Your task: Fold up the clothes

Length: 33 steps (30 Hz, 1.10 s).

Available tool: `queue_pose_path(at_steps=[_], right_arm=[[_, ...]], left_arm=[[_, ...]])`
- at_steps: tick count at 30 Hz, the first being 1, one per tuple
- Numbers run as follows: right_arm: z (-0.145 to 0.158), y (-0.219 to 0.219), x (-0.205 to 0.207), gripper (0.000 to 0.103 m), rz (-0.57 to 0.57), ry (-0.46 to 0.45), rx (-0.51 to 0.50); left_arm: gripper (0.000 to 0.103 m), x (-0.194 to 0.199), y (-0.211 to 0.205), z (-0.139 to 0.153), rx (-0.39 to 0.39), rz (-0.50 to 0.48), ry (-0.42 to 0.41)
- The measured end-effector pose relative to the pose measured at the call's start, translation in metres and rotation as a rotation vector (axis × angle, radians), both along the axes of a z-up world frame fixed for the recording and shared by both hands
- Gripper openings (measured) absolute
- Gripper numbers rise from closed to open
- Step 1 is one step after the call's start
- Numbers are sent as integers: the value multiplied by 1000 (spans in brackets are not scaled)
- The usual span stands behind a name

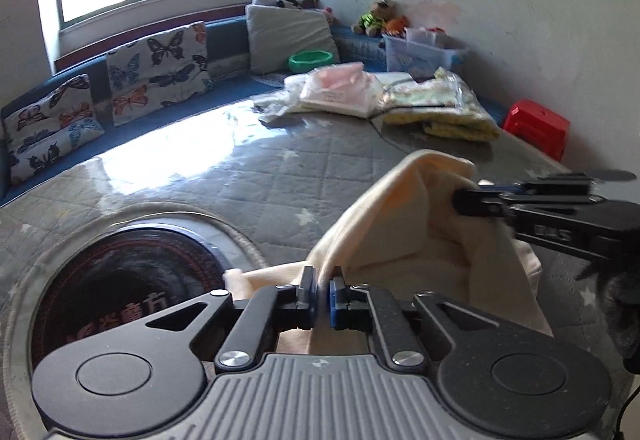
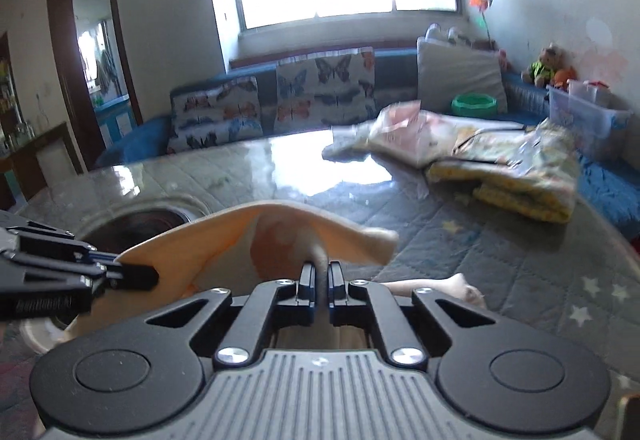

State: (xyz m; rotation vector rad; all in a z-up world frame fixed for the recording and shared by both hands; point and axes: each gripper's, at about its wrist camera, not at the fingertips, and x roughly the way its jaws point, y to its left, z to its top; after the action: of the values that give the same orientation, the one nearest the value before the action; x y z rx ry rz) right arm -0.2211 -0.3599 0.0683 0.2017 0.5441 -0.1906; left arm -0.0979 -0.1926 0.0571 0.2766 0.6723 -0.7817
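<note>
A cream cloth garment [image 1: 404, 236] hangs lifted above a table covered with a grey quilted star-print cover [image 1: 224, 176]. My left gripper [image 1: 323, 294] is shut on one edge of the cloth. My right gripper [image 2: 321, 280] is shut on another edge of the same cloth [image 2: 280, 236]. The right gripper also shows in the left wrist view [image 1: 460, 200], entering from the right and pinching the cloth. The left gripper shows in the right wrist view [image 2: 152, 278], at the left, on the cloth's edge. The two grippers are close together, and part of the cloth droops to the table below.
A round dark induction hob [image 1: 128, 280] is set into the table at the left. Bagged and folded clothes [image 1: 436, 104] lie at the far side. A blue bench with butterfly cushions [image 1: 156, 72], a green bowl [image 1: 311, 60], a plastic box [image 1: 420, 52] and a red stool [image 1: 536, 128] surround the table.
</note>
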Motion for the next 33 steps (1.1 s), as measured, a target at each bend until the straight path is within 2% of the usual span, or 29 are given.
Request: queue_pose_path(at_steps=[6,10,12,15,17,20,21,24,27,28,29,33], right_arm=[[33,10,-62,5,-3,-76,-21],[51,13,-95,5,-4,-101,-2],[54,13,-106,5,9,-74,3],[50,14,-115,9,-16,-7,-45],[45,8,-114,13,-23,67,-36],[45,-1,-117,19,-29,98,-24],[46,-3,-119,25,-26,101,-21],[53,-9,-120,29,-32,94,-42],[55,-18,-116,30,-19,104,-15],[55,-20,-114,31,-14,111,-5],[54,-18,-113,37,1,141,-22],[49,-11,-106,38,58,260,-89]], left_arm=[[5,-11,51,17,-80,51,3],[4,-24,93,31,-106,99,-1],[4,-29,116,31,-120,123,25],[5,-33,140,25,-81,155,37],[7,-33,155,20,-53,178,47],[22,-26,170,14,-15,216,78],[25,-25,171,14,-10,221,80],[40,-24,169,17,-12,219,70],[49,-17,157,25,-48,200,50],[49,-12,150,27,-55,197,50],[49,-6,143,27,-57,193,53],[50,16,113,26,-60,182,66]])
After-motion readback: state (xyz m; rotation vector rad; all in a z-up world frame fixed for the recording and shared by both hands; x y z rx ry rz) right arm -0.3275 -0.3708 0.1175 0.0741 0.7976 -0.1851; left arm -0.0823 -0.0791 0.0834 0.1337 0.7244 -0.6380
